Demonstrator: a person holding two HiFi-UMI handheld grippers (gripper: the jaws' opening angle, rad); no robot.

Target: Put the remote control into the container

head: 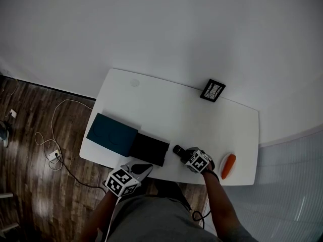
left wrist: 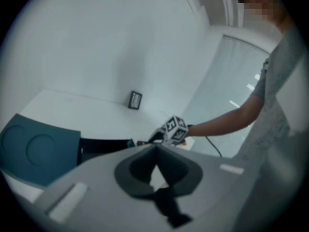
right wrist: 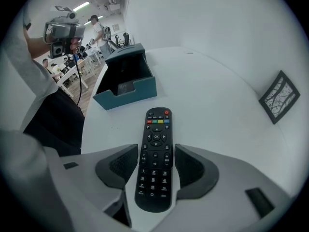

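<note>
Left gripper view is showing your left gripper (left wrist: pixel 155 148) closed, empty. Right gripper view: the container (right wrist: pixel 130 92) is sitting upper left; lower centre, the remote control (right wrist: pixel 156 129) is lying between your right gripper's (right wrist: pixel 155 153) wide jaws, ungripped. Probably light, rigid, slick: pinch its long sides mid-length.

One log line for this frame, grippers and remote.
right gripper open, jaws straddling remote on table | left gripper shut, empty | container open, remote not yet inside

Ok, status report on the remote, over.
Left gripper shut, empty. Right gripper open, straddling remote flat on table. Container open, nothing between.
</note>
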